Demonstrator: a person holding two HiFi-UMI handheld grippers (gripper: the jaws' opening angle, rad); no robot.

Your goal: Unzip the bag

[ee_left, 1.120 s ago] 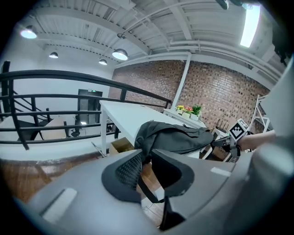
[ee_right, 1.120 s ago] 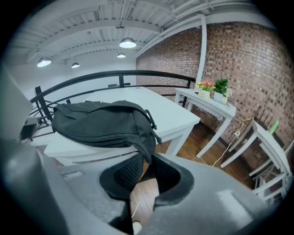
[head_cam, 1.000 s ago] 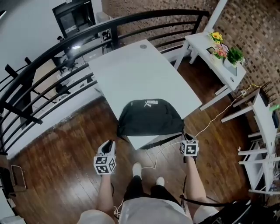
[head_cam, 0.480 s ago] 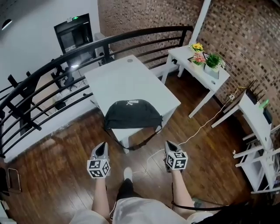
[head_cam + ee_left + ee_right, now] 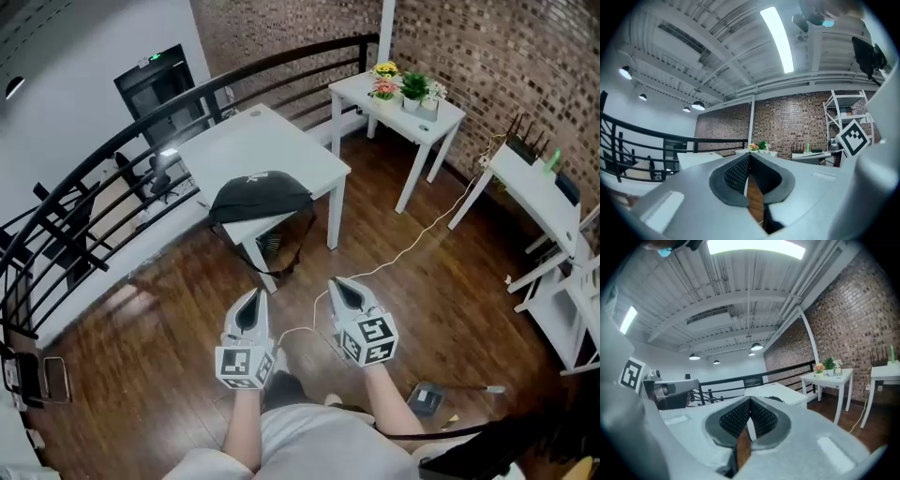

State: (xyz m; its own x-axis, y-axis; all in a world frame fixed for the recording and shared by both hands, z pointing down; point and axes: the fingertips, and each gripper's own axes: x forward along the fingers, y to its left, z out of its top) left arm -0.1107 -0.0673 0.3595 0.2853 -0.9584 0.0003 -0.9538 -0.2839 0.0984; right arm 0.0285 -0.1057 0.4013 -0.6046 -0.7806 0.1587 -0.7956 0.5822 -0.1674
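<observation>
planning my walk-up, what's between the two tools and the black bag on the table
Head view: between the left tool, the right tool and the black bag lies bare wood floor, with a white cable trailing off to the right.

Well ahead of my left tongs (image 5: 251, 298), a white rectangular desk (image 5: 272, 141) stands on the dark wooden plank floor (image 5: 150, 328), backed by a black curved metal railing (image 5: 94, 157). Far beyond my right tongs (image 5: 339, 286), a small white side table (image 5: 427, 117) bears potted flowers (image 5: 384, 89) near the red brick wall (image 5: 506, 56).

Black bag (image 5: 260, 195), white table (image 5: 274, 141) (both at 11 o'clock); dark-brown plank floor (image 5: 141, 337); red-brick wall (image 5: 506, 56), 1 o'clock.
</observation>
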